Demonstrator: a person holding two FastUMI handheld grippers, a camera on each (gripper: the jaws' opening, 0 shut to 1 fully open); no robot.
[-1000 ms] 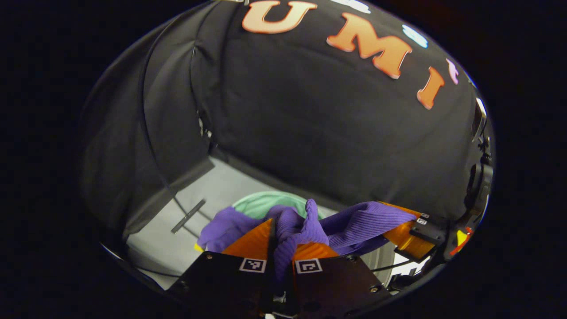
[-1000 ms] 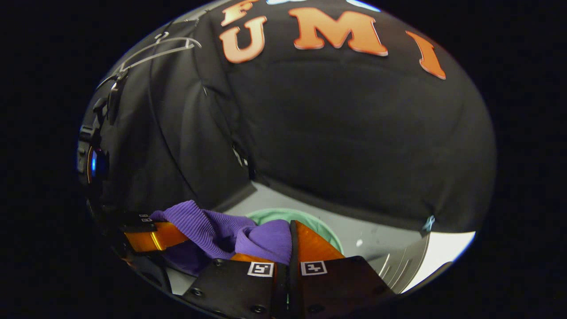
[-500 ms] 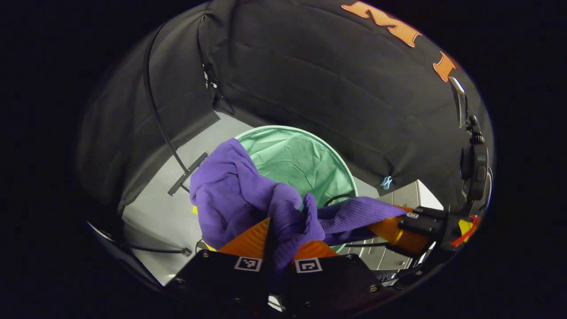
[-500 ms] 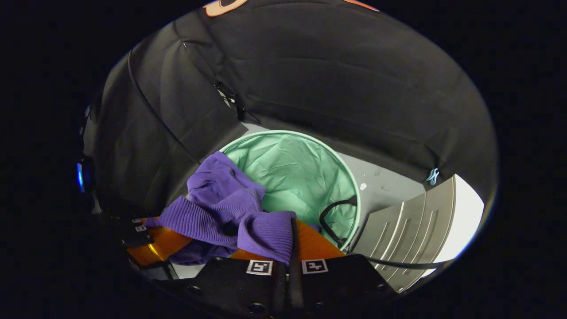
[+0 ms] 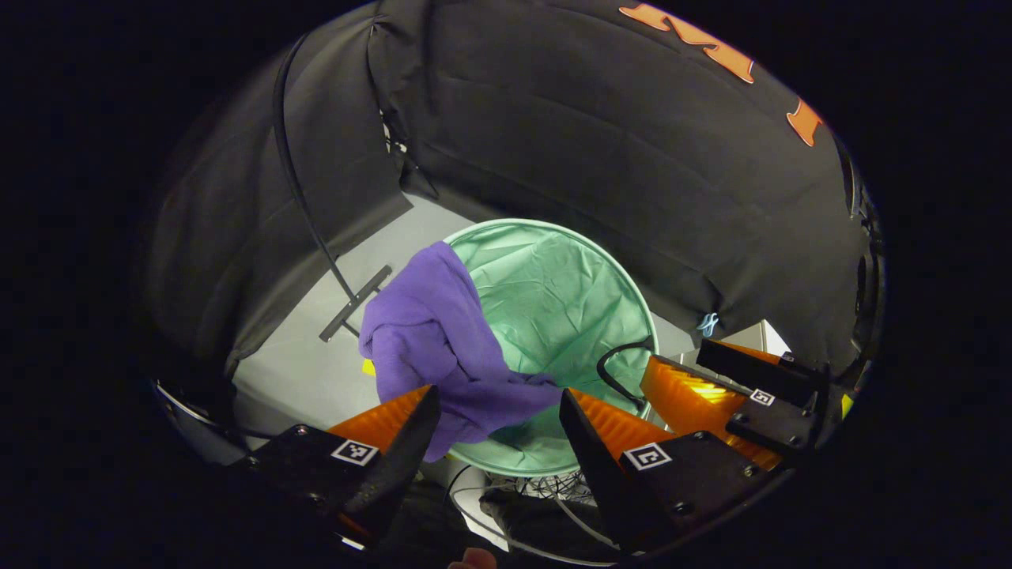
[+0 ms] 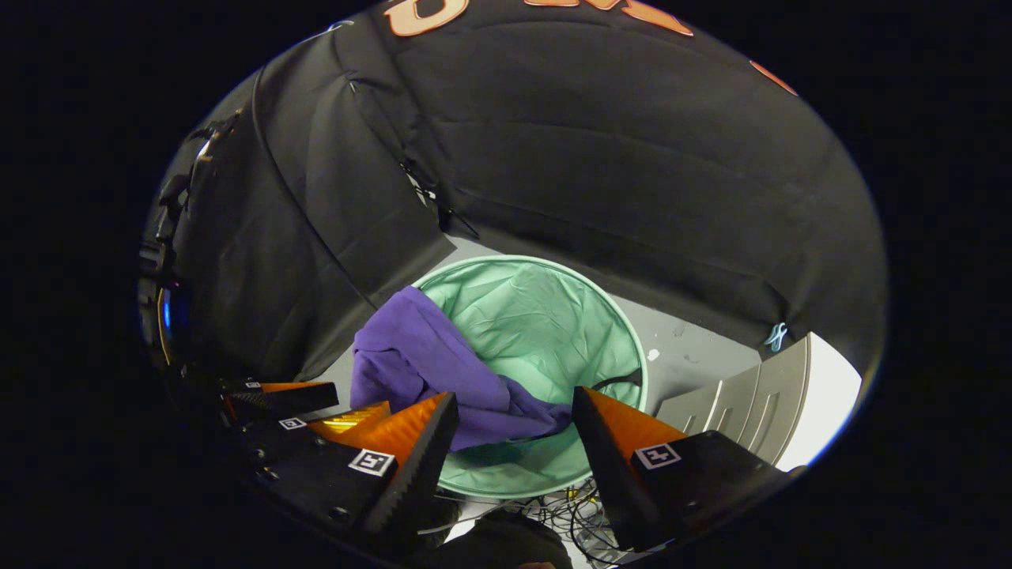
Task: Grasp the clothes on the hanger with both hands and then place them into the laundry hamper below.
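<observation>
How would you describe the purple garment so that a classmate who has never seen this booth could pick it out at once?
Find the round mint-green laundry hamper standing on the pale floor before the black cloth wall. The purple garment hangs over the hamper's rim on the left in both gripper views, partly inside and partly spilling out. It is the one soft, crumpled purple thing among green, grey and black surroundings.

The laundry hamper [image 5: 553,269] stands on the floor [image 5: 316,371] in front of the booth's cloth wall [image 5: 601,158]. The garment [image 5: 435,332] hangs over the hamper's left rim, partly inside and partly outside. Both grippers, the left gripper [image 5: 494,415] and right gripper [image 6: 514,419], hover above the hamper's near edge, side by side, fingers spread apart. Cables [image 6: 569,506] lie below the near rim.
</observation>
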